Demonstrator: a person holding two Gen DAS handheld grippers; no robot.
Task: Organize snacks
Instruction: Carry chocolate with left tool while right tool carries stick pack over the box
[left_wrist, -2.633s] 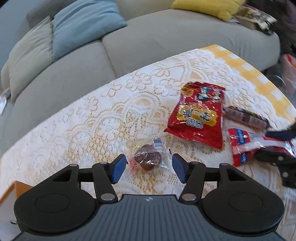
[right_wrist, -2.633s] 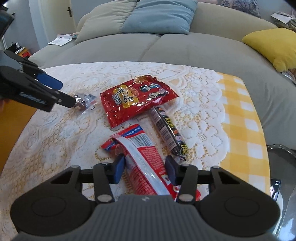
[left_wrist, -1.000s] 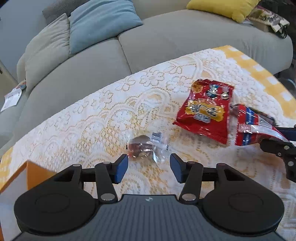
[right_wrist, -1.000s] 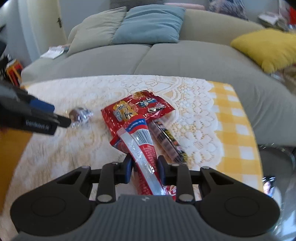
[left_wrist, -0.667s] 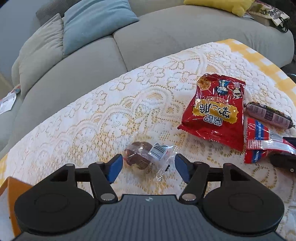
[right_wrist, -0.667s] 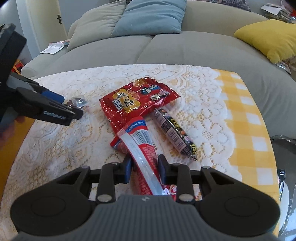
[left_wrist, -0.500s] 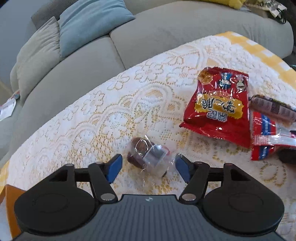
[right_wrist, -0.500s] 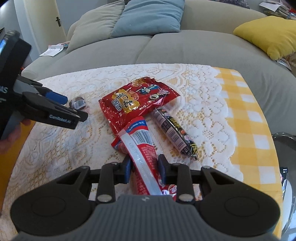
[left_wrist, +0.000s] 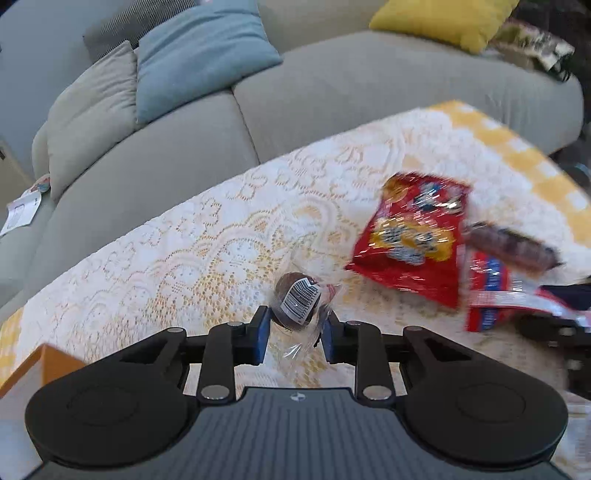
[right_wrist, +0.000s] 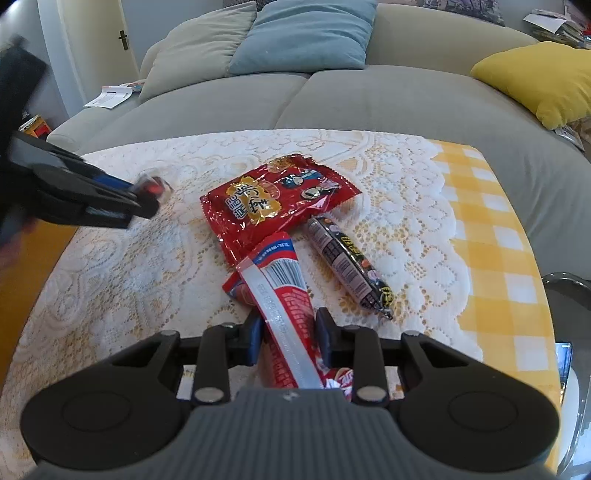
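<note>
Snacks update: a second ago our left gripper (left_wrist: 293, 332) sat spread wide around the wrapped chocolate (left_wrist: 297, 306); now its jaws are closing on it, so pickup looks underway. It's a brown lump in crinkly clear plastic, barcode up, at 9 o'clock from the red bag (left_wrist: 413, 236). Our right gripper (right_wrist: 286, 338) pinches the red stick pack (right_wrist: 284, 291).

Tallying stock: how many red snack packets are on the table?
2. The flat red bag lies mid-table; the long red packet sits nearer, between the right gripper jaws. None appear hidden.
</note>
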